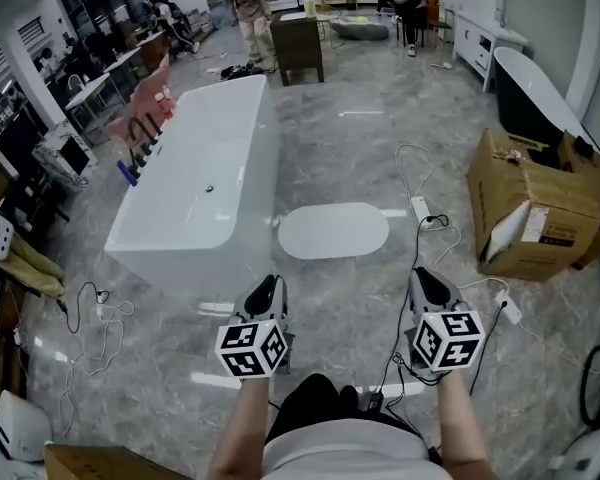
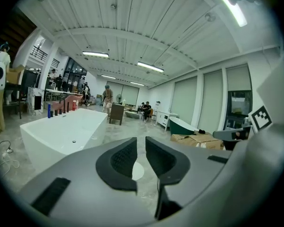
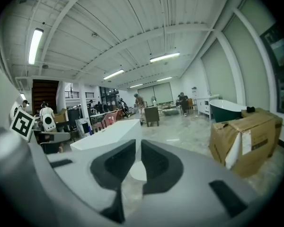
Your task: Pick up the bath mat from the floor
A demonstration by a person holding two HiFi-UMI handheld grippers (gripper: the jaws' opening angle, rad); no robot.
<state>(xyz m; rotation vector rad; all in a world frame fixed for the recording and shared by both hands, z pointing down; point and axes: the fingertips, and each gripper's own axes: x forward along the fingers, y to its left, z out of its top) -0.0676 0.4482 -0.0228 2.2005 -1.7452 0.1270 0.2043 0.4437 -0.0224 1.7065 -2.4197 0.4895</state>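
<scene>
Head view: the pale oval bath mat (image 1: 334, 230) is laid flat on the floor (image 1: 370, 138) at centre, beside the white bathtub (image 1: 195, 168). The label on the cardboard box (image 1: 555, 203), right, cannot be read.

Left gripper view: the left tongs (image 2: 141, 145) are held narrowly apart, empty.

Right gripper view: the right tongs (image 3: 138, 148) are closed, empty.

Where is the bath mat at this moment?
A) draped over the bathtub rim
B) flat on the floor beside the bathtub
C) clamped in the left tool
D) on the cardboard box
B: the bath mat lies flat on the floor next to the white bathtub.
</scene>
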